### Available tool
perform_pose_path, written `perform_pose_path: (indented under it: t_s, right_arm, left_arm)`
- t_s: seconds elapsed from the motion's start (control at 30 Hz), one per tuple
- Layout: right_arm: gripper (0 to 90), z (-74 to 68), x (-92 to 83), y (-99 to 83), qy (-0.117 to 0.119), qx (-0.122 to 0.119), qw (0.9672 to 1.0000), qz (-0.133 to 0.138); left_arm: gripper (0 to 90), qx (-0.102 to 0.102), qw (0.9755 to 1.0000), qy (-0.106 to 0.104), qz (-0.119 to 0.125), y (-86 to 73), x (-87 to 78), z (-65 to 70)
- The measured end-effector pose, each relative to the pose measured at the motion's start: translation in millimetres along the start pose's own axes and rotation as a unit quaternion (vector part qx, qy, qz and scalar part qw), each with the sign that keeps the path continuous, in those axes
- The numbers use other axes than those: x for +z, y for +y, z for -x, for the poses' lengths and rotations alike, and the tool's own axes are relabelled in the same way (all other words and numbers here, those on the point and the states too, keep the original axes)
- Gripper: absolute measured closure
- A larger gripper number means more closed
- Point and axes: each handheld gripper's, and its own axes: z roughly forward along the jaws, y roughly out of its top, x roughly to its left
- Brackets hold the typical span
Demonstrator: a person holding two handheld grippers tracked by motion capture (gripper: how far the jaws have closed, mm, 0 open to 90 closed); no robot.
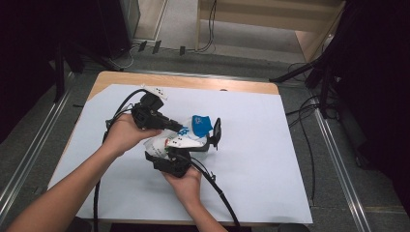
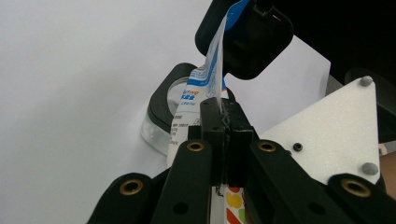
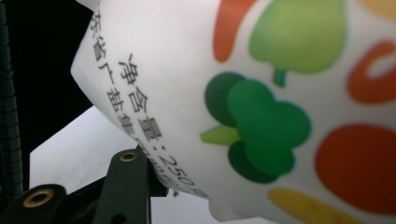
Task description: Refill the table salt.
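A white plastic bag (image 1: 193, 133) with a blue top and printed vegetables is held up between both grippers over the table's middle. My left gripper (image 1: 181, 129) comes in from the left and is shut on the bag's thin edge (image 2: 219, 93); its jaws pinch together in the left gripper view (image 2: 223, 116). My right gripper (image 1: 205, 138) reaches up from below and is shut on the bag's bulging body (image 3: 261, 93). One of its fingers (image 3: 127, 184) presses the bag; the other is hidden behind it. Its far pad (image 2: 247, 42) sits by the blue top.
A white sheet (image 1: 261, 159) covers the wooden table (image 1: 193, 81). A clear round container with a black rim (image 2: 161, 116) stands on the sheet just below the bag. Cables trail from both grippers toward the front edge. Dark stands and floor cables surround the table.
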Motion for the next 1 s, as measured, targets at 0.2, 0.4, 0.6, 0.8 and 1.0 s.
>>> perform_pose_path:
  t_s: [0.2,0.4,0.6,0.8,1.0]
  right_arm:
    - [57.7,-1.0,-1.0,0.7,0.0,0.012,0.9999,0.005]
    - [58.0,-1.7,-1.1,1.3,0.003,0.028,0.9995,0.012]
    - [58.7,-2.5,-1.7,2.3,0.005,0.04,0.9989,0.022]
    - [59.4,-3.5,-2.1,2.7,0.009,0.05,0.9982,0.03]
    - [59.5,-5.5,-2.1,2.8,0.013,0.074,0.9964,0.041]
  left_arm:
    - [90.0,0.003,1.0,-0.005,0.003,0.3,1.7,1.3]
    - [89.7,0.005,1.0,-0.004,0.003,0.8,2.3,1.1]
    - [88.3,0.002,0.9998,-0.012,0.013,1.5,2.0,0.8]
    - [86.0,0.004,0.9998,-0.012,0.014,0.9,-0.5,1.1]
    - [85.2,0.002,0.9997,-0.016,0.018,0.4,-1.7,1.2]
